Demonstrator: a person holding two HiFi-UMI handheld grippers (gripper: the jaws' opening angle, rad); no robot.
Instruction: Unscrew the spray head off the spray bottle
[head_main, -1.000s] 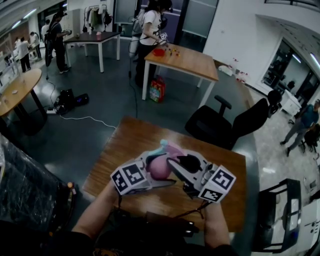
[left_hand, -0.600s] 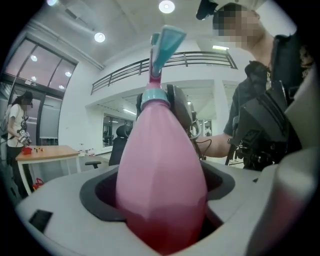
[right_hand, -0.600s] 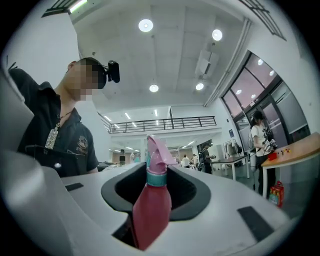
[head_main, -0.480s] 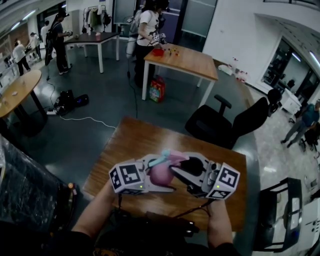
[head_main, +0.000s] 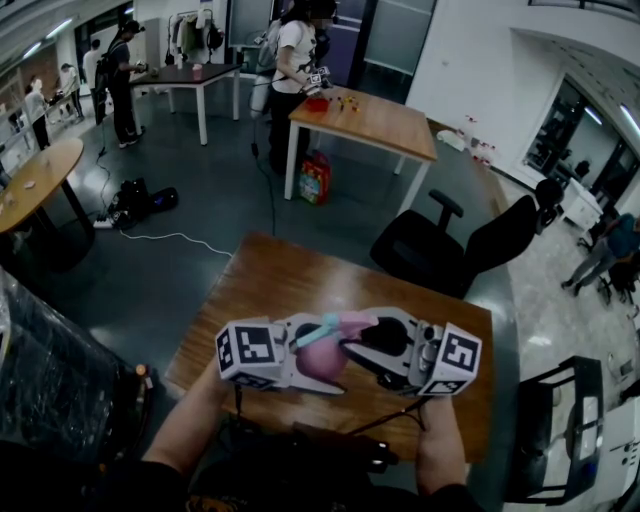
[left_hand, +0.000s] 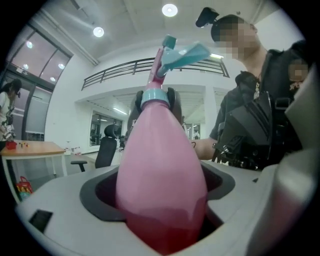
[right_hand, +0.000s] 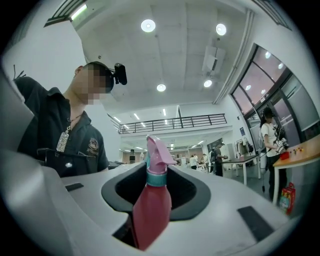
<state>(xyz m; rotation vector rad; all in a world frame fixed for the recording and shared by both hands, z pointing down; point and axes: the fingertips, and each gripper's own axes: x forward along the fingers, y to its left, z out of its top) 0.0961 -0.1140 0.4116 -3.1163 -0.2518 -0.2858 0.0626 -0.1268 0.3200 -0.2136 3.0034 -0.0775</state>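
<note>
1. The spray bottle (left_hand: 160, 165) is held up off the wooden worktop (head_main: 265, 290), between two hand-held grippers that come at it from the left and the right, close in front of the person.
2. The left hand-held gripper (head_main: 310, 365) has its jaws spread wide and closed on the fat pink body, which fills the gap between them in the left gripper view.
3. The right hand-held gripper (head_main: 372, 352) has its jaws partway apart with the bottle's body standing between them. The body's sides look to meet both jaws, so I read this as a grip on the body, not on the head.
4. The spray head (right_hand: 156, 150) and its teal collar (right_hand: 156, 177) stand clear beyond the right jaws, further along the bottle's long axis.
5. In the head view that axis runs from near to far and is tilted, with the base toward the person and the head at the far end. The teal trigger (head_main: 318, 329) points left, and the pink top lies on the right gripper's side.
6. The head sits seated on the neck, so the unscrewing is not yet done. The right gripper is the nearer one. I judge it must shift toward the far end and close on the collar or head while the left holds the body.
</note>
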